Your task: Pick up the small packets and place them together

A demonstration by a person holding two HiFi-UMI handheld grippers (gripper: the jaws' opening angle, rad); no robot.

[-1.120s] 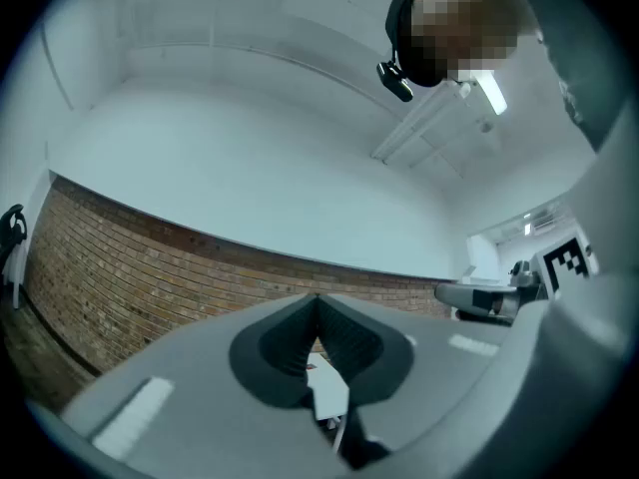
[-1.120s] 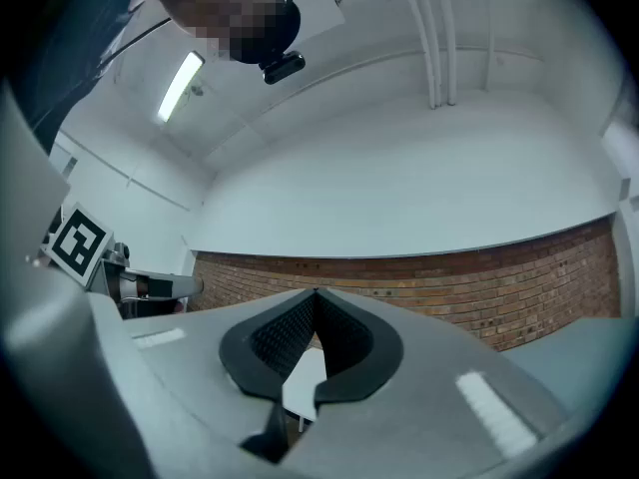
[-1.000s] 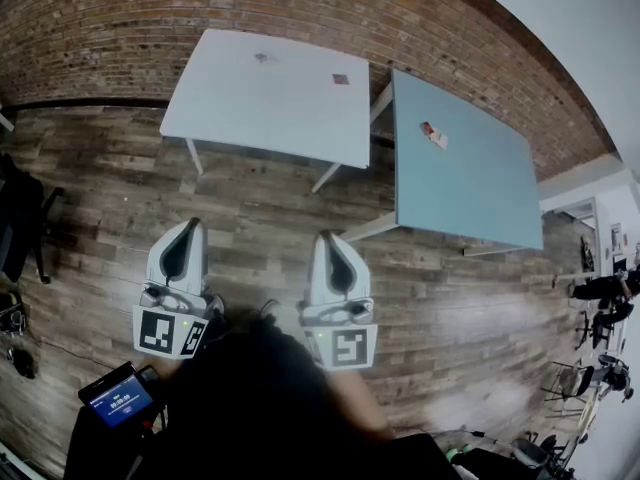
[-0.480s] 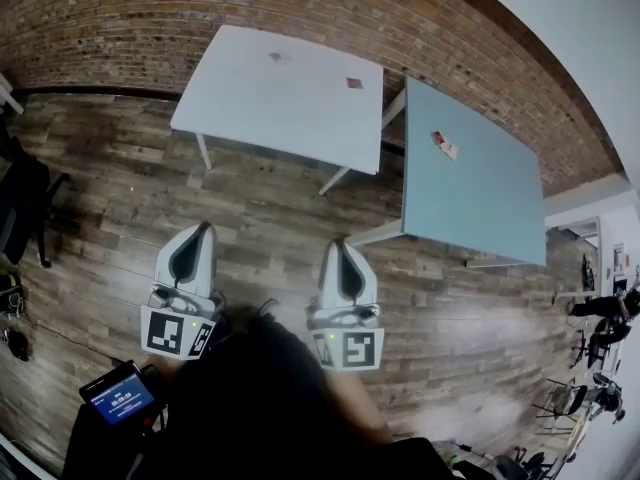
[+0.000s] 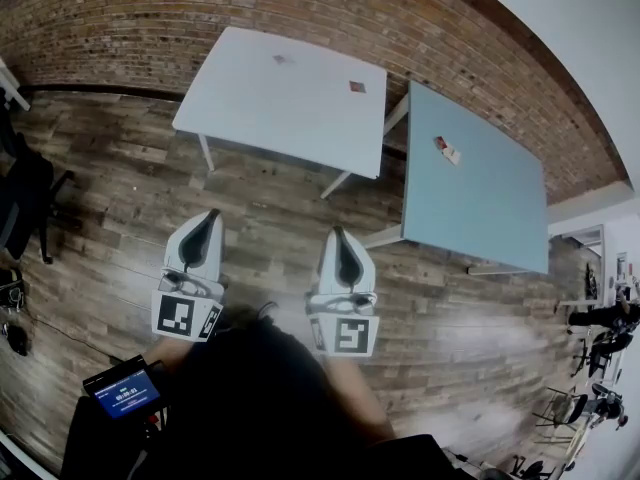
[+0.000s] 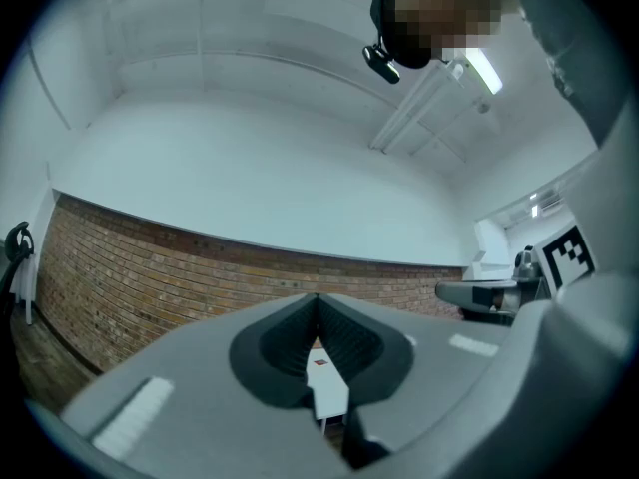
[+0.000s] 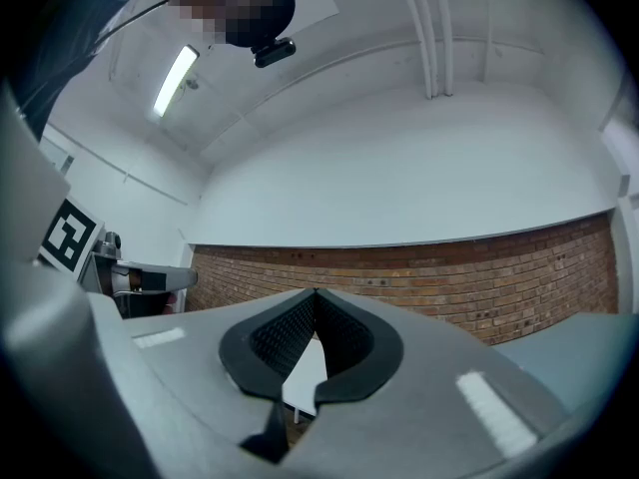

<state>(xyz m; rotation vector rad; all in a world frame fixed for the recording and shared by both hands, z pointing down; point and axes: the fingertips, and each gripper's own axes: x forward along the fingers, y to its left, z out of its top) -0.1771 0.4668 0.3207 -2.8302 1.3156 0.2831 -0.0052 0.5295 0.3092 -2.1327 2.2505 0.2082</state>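
Three small packets lie on two tables ahead of me. On the white table (image 5: 250, 98) are a pale packet (image 5: 285, 59) and a reddish packet (image 5: 356, 86). A red and white packet (image 5: 446, 149) lies on the blue-grey table (image 5: 480, 208). My left gripper (image 5: 209, 214) and right gripper (image 5: 336, 231) hang over the wooden floor, well short of both tables. Both are shut with nothing in them. In the left gripper view the fingertips (image 6: 318, 297) meet, and the reddish packet (image 6: 319, 363) shows far off below them. The right gripper (image 7: 316, 292) also has its tips together.
A brick wall (image 5: 300, 8) runs behind the tables. A dark chair (image 5: 25, 203) stands at the left, more chairs (image 5: 600, 318) at the far right. A device with a lit screen (image 5: 125, 396) is at my lower left. Wooden floor (image 5: 260, 218) separates me from the tables.
Both grippers have come slightly up and forward in the head view, and the tables have shifted a little to the right. Both stay shut and empty.
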